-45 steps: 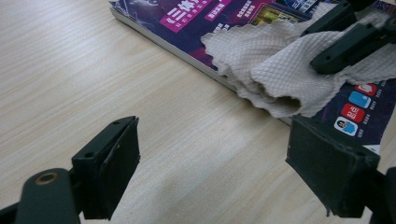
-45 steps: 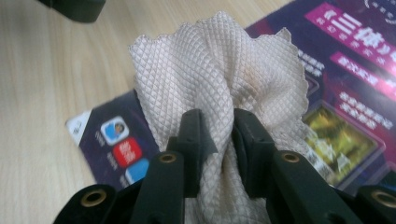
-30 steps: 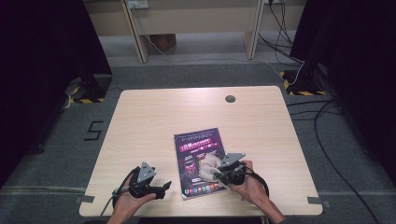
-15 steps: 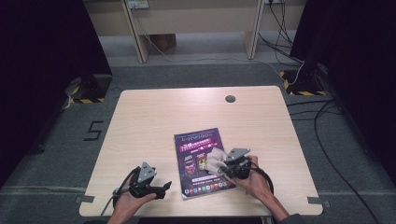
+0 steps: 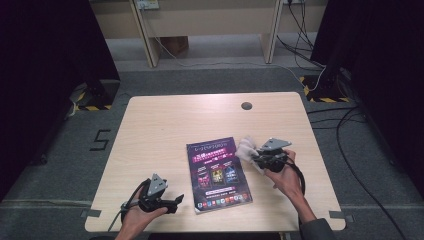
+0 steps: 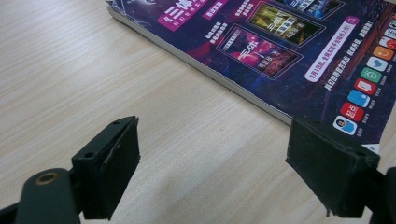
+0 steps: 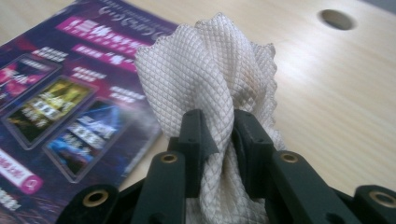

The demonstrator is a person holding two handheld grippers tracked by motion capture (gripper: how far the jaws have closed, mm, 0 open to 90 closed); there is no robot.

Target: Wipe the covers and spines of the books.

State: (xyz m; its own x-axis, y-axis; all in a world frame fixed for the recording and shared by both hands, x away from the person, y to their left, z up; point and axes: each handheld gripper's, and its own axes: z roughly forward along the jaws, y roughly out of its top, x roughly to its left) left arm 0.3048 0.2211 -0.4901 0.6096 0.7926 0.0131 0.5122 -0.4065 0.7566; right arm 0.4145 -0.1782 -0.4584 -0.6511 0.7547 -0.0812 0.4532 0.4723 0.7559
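A purple magazine (image 5: 218, 171) lies flat near the front middle of the wooden table (image 5: 175, 125). My right gripper (image 5: 253, 156) hovers just off the magazine's upper right corner, shut on a bunched white mesh cloth (image 5: 247, 148). In the right gripper view the cloth (image 7: 210, 79) fans out above the two black jaws that pinch it (image 7: 219, 135). My left gripper (image 5: 176, 202) rests at the front left, beside the magazine's lower left corner. Its fingers (image 6: 109, 163) stand wide open over bare wood, with the magazine (image 6: 280, 51) just ahead.
A round cable hole (image 5: 246, 105) sits near the table's far edge, also seen in the right gripper view (image 7: 337, 18). Beyond the table are desk legs (image 5: 145, 35) and cables (image 5: 345, 125) on grey floor.
My right gripper has lifted with the cloth and moved right and away, from over the magazine's lower right part to beside its upper right corner. The left gripper stayed put.
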